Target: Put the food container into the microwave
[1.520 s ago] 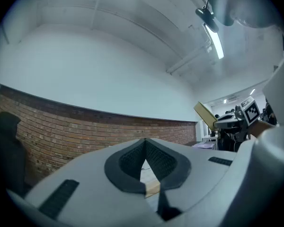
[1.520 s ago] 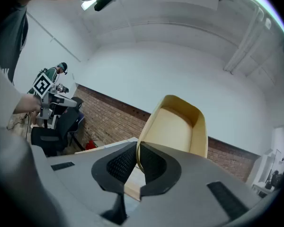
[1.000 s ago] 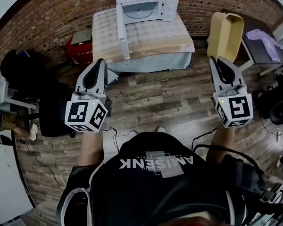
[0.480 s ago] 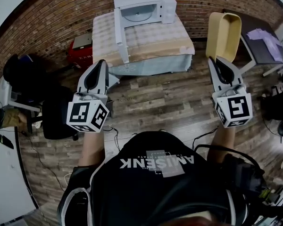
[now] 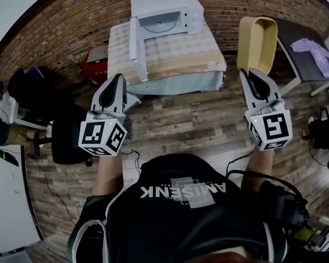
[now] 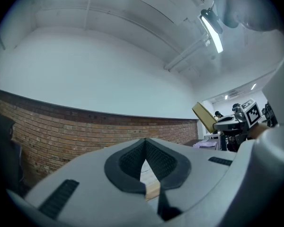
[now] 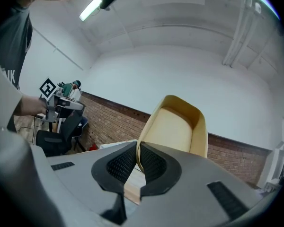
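The person stands on the wood floor [image 5: 192, 119] facing a table [image 5: 175, 56] covered with a checked cloth, set against a brick wall [image 5: 71, 15]. A white microwave [image 5: 181, 5] sits at the far end of the table. Its door [image 5: 135, 40] is swung wide open to the left, and the glass plate [image 5: 160, 19] shows inside.

The right gripper [image 5: 244, 72] is closed on the rim of the food container [image 5: 256, 43], a pale yellow tub. In the right gripper view the thin edge is pinched between the two dark pads [image 7: 151, 162]. The tub stands up on end above them, with its hollow side turned back toward the person. It hangs in the air off the right side of the table, well apart from the microwave.

The left gripper [image 5: 119, 75] is held level in front of the table's near left corner. Its jaws are together at the tips with nothing between them.

A red box [image 5: 93, 64] sits on the floor left of the table, and a black chair [image 5: 66, 136] stands nearer the person.
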The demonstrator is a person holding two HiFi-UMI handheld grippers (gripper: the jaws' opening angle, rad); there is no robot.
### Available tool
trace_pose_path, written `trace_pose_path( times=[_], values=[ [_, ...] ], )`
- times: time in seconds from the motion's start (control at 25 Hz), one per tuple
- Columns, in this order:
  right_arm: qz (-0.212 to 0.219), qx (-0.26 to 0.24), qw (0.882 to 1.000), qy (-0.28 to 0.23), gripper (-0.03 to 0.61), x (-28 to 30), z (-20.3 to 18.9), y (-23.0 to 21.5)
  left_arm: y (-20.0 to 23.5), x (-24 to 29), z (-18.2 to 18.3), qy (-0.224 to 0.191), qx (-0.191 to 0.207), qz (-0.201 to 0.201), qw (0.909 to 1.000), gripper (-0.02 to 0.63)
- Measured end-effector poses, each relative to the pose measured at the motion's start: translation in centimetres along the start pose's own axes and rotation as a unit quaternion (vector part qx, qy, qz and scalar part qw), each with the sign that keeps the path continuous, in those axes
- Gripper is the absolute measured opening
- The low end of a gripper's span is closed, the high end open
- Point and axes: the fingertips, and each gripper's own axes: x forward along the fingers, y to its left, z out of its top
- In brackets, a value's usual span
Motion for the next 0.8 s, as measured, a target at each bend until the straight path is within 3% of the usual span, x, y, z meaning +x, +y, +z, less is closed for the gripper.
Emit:
trace_pose_path(
  times=[0.2,0.36,0.8],
  values=[
    [0.024,0.005,1.0,-0.01,0.052,1.0,-1.5,-1.1,-1.7,0.9,0.1,0.004,0.019,0.005,0.9998,0.012],
    [0.03,0.003,1.0,-0.008,0.052,2.4,-2.2,-1.6,-1.7,2.0,-0.6,0.008,0.012,0.002,0.9999,0.012],
    [0.011,-0.003,1.0,0.016,0.052,11.7,-1.3,-1.2,6.3,8.5,-1.6,-0.008,-0.003,-0.015,0.9998,0.012]
  ],
)
